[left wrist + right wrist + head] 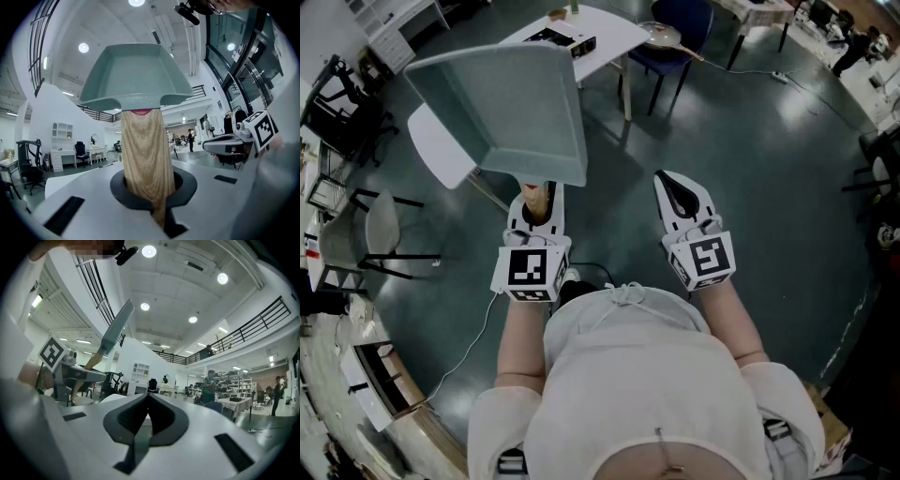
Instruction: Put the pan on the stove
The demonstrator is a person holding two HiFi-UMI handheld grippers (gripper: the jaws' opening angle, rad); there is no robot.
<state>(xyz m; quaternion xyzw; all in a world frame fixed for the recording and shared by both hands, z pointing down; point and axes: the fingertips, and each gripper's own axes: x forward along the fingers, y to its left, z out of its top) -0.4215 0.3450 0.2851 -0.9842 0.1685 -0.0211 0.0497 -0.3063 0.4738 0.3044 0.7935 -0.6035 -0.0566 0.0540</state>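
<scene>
The left gripper (534, 214), clamped tight on the wooden handle (143, 154), holds the grey-green square pan (502, 112) aloft at eleven o'clock, likely for carrying to a stove not in view, while the right gripper (684, 202) at one o'clock is closed on nothing.

The pan (502, 108): matt grey-green body, faintly speckled; handle (143, 159) of pale wood with visible grain. The left gripper (536, 204) and right gripper (680, 192): smooth white plastic shells, matt black pads (127, 417). The floor (750, 159), 2 o'clock: dark, glossy.
</scene>
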